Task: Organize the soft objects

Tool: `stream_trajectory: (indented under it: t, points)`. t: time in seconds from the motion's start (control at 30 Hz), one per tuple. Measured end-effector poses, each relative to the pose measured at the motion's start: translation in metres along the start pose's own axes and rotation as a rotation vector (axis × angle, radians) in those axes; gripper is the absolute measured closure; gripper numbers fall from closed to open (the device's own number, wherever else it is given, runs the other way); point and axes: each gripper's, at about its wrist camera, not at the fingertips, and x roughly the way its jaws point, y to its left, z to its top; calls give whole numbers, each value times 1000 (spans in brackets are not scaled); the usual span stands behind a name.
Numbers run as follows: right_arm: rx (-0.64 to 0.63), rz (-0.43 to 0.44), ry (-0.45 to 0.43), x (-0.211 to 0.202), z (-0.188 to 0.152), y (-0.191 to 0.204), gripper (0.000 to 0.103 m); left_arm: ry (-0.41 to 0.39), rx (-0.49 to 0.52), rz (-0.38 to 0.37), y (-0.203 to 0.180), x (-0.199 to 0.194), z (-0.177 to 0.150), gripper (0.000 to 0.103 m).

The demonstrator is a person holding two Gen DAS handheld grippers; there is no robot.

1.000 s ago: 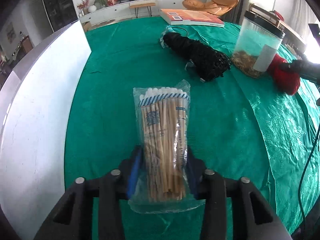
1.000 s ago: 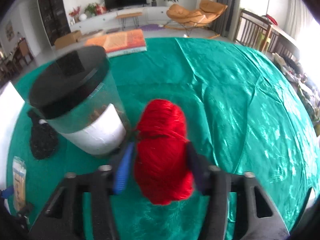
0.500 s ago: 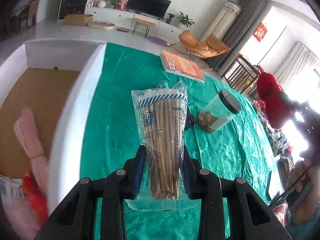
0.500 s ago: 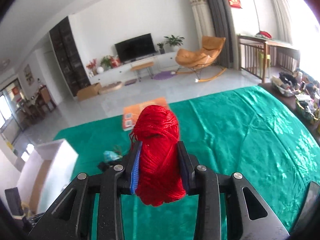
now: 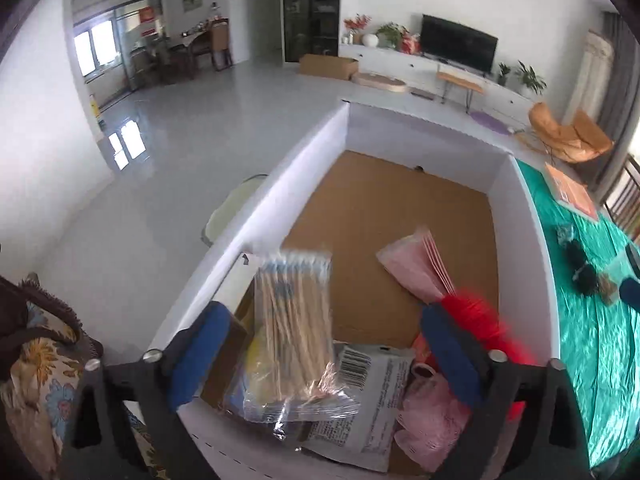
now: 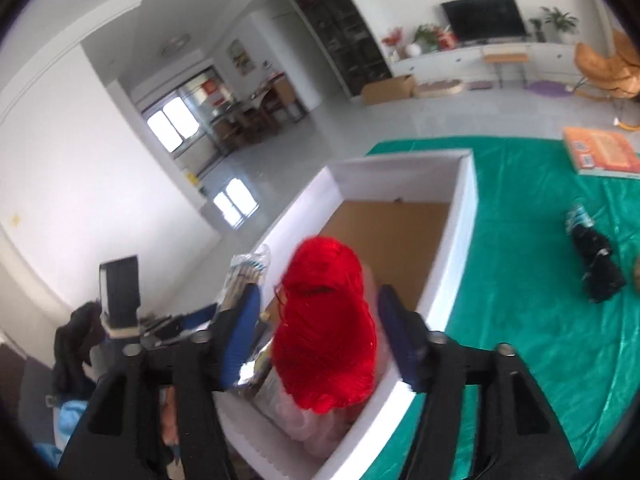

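Hovering over the white box (image 5: 520,216), both grippers have just been opening: left gripper (image 5: 324,344) spread wide around the loose cotton-swab packet (image 5: 294,320), right gripper (image 6: 320,336) freeing red yarn (image 6: 326,332) at its twelve o'clock.

A table (image 6: 528,280) is being covered by a glossy green cloth (image 6: 520,360). A white open box (image 6: 464,200) with a brown cardboard floor is being carried at its edge. An orange book (image 6: 600,152) and a black mesh bundle (image 6: 598,264) are being borne on the cloth, well apart from the box.
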Motion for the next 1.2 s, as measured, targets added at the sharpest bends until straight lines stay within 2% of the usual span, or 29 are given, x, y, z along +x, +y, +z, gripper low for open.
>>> stream_trajectory:
  t: [0.07, 0.2, 0.3, 0.37, 0.43, 0.53, 0.67, 0.77, 0.9, 1.0, 1.2]
  points:
    - [-46, -58, -12, -3, -11, -5, 31, -27, -39, 0, 0, 1, -2, 3]
    - [-103, -310, -102, -26, -31, -46, 28, -61, -47, -125, -28, -8, -1, 3]
    - [-89, -547, -128, -37, -58, -105, 27, -83, 38, -239, -76, -22, -3, 3]
    - [-28, -702, -108, -44, -84, -150, 27, -90, 127, -332, -120, -33, -10, 3]
    - [69, -800, -80, -57, -108, -194, 27, -86, 220, -420, -160, -47, -23, 3]
    - [207, -860, -101, -87, -138, -235, 27, -57, 363, -532, -222, -59, -51, 3]
    - [315, -916, -91, -105, -151, -264, 27, 37, 512, -586, -292, -53, -89, 3]
    - [341, -913, -81, -101, -145, -269, 27, 111, 566, -565, -323, -31, -109, 3]
    - [326, -924, -53, -97, -143, -267, 27, 166, 526, -518, -323, 2, -117, 3]
    - [325, -924, -49, -99, -149, -265, 26, 184, 491, -466, -322, 26, -117, 3]
    - [321, -918, -42, -95, -149, -264, 22, 186, 517, -367, -328, 61, -123, 3]
